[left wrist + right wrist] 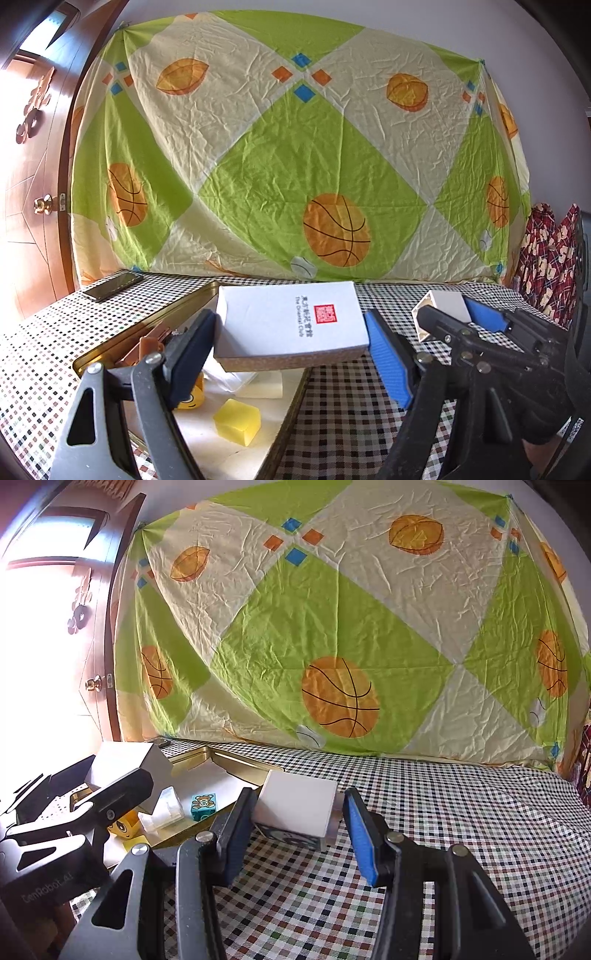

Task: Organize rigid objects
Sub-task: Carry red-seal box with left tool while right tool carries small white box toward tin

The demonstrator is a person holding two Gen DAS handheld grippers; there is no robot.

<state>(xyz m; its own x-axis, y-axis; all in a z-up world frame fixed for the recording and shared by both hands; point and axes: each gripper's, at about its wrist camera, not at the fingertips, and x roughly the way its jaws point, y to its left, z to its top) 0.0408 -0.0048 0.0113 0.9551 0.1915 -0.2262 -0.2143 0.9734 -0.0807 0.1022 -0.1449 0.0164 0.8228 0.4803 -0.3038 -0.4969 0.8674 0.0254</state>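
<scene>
The left claw gripped a flat white box with a red seal printed on its lid, its two pads pressed against the box's short ends at the centre of the left wrist view. The box hung above the near corner of a gold metal tray that lay on the checkered tabletop. Inside the tray, lower in that frame, sat a yellow cube, an orange block with a cartoon eye partly hidden behind the left pad, and some brown pieces toward the left rim. A dark phone lay on the tabletop at the left edge of the frame.

In the right wrist view, the right claw sat around a small white carton at the frame's centre; the left pad touched it while a gap showed at the blue pad, so I couldn't tell whether the grip was firm. The carton rested on the tabletop just beside the tray's rim. A teal bear-printed cube and a clear plastic piece lay in the tray at centre left. Behind everything hung a green and cream basketball-print sheet.
</scene>
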